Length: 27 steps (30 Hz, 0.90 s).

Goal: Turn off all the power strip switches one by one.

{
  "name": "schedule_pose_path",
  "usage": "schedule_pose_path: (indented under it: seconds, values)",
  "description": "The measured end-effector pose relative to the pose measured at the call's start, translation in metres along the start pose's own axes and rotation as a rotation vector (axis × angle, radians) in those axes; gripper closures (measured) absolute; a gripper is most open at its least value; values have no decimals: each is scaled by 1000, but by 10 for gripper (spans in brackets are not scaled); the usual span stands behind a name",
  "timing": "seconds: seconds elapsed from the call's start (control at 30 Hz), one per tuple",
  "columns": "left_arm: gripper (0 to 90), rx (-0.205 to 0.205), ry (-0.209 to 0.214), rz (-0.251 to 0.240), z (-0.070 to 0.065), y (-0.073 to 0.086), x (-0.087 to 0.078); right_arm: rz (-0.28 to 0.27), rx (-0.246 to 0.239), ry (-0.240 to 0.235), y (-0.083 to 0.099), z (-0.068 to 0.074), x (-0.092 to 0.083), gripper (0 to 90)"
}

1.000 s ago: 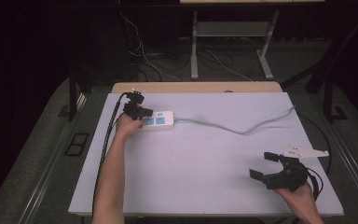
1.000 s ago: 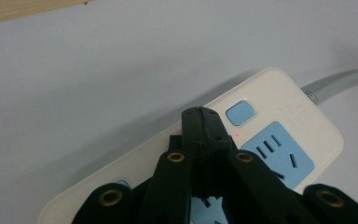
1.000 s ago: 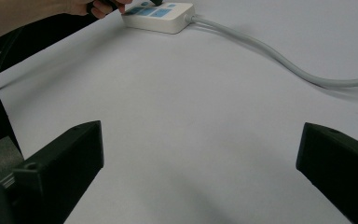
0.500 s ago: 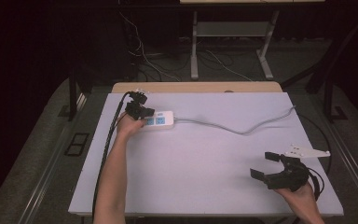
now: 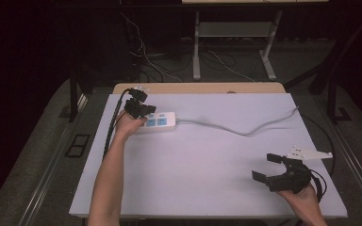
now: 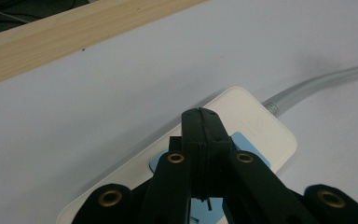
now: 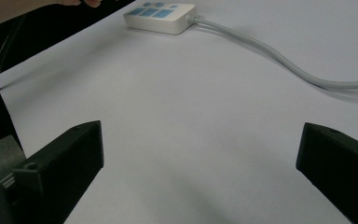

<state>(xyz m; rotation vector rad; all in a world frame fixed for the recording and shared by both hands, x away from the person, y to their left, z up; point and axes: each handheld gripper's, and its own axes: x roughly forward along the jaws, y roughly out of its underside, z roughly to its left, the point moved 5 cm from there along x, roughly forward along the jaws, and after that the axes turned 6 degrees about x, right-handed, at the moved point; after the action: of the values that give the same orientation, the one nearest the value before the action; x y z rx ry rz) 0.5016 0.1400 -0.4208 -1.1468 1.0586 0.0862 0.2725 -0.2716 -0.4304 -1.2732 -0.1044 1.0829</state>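
Near the far left corner of the table (image 5: 207, 188), the power strip (image 5: 160, 121) lies flat on the white surface, its long side roughly parallel to the far edge. Its grey cord (image 5: 245, 129) runs off toward the far right corner and over the right edge. The left gripper (image 5: 139, 109) sits over the strip's left end, jaws pressed together with nothing between them. The closed tip points down at the blue socket face, so this is likely a poke or press at a switch or socket, not a grasp. Contact can't be confirmed.

The right gripper (image 5: 269, 167) is parked near the near right corner, well apart from the strip, jaws spread wide and holding nothing. It looks like it's just waiting out of the way.

View differences: in the left gripper view, the left gripper (image 6: 200, 114) has its jaws fully shut along the seam, its tip over the power strip (image 6: 256, 123) between blue panels, with the cord (image 6: 317, 86) leaving the strip's end. The high view is too small for that. The right gripper view shows bare white surface between the open jaws, with the power strip (image 7: 161, 16) and cord (image 7: 279, 58) far off. The high view gives the overall layout and both forearms.
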Motion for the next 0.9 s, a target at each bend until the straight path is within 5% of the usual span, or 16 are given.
schedule_pose_path:
  seconds: [0.57, 0.9]
  values:
    - [896, 46, 22, 6, -15, -10, 8, 0, -2, 1, 0, 0, 0, 5]
    - [896, 39, 20, 25, -16, -7, 23, 1, 0, 1, 0, -1, 1, 5]
